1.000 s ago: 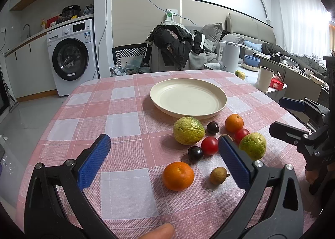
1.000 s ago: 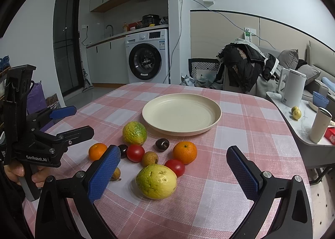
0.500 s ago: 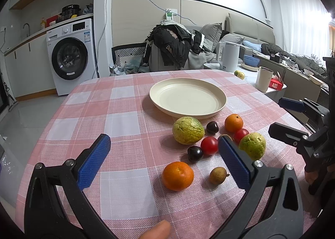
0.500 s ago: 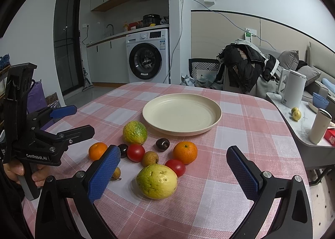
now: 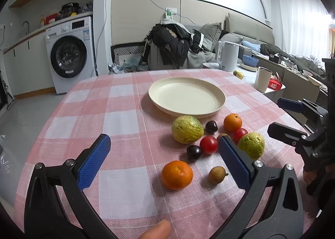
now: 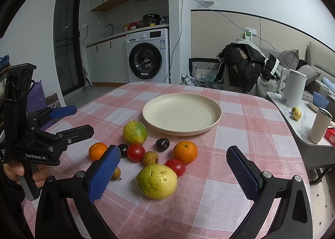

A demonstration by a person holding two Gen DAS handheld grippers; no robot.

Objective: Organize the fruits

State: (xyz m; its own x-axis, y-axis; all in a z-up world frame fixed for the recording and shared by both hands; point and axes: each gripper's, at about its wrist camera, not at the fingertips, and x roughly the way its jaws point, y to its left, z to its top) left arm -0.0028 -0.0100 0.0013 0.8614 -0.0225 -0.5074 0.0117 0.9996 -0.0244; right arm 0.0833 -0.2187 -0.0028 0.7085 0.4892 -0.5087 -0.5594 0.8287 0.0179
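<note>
Left wrist view, left to right: a washing machine (image 5: 70, 58) stands at the upper left; the left gripper (image 5: 165, 159) fills the lower frame, its 2 blue-padded fingers (image 5: 93, 160) spread wide and grasping nothing above a pink-and-white checked tablecloth (image 5: 117, 121). An empty cream plate (image 5: 186, 96) sits at the centre. Just below it the fruits lie loose on the cloth: a green-yellow guava (image 5: 187, 129) touching the plate's near rim, a dark plum (image 5: 211, 127), a mandarin (image 5: 232, 122), a red tomato (image 5: 208, 144), a second dark plum (image 5: 194, 152), a second guava (image 5: 251, 144), and, nearest the camera, a larger mandarin (image 5: 177, 175) beside a small brown longan (image 5: 217, 174). The right gripper (image 5: 280, 116) enters at the right edge, spread apart. Right wrist view, left to right: the left gripper (image 6: 82, 120), held by a hand (image 6: 18, 170), appears at the left edge, released; the right gripper (image 6: 173, 167) spans the lower frame, its fingers (image 6: 104, 173) wide apart and empty, with a guava (image 6: 156, 180) lying between them on the cloth. The other fruits cluster between that guava and the plate (image 6: 182, 114); a white kettle (image 6: 294, 88) stands at the right.
</note>
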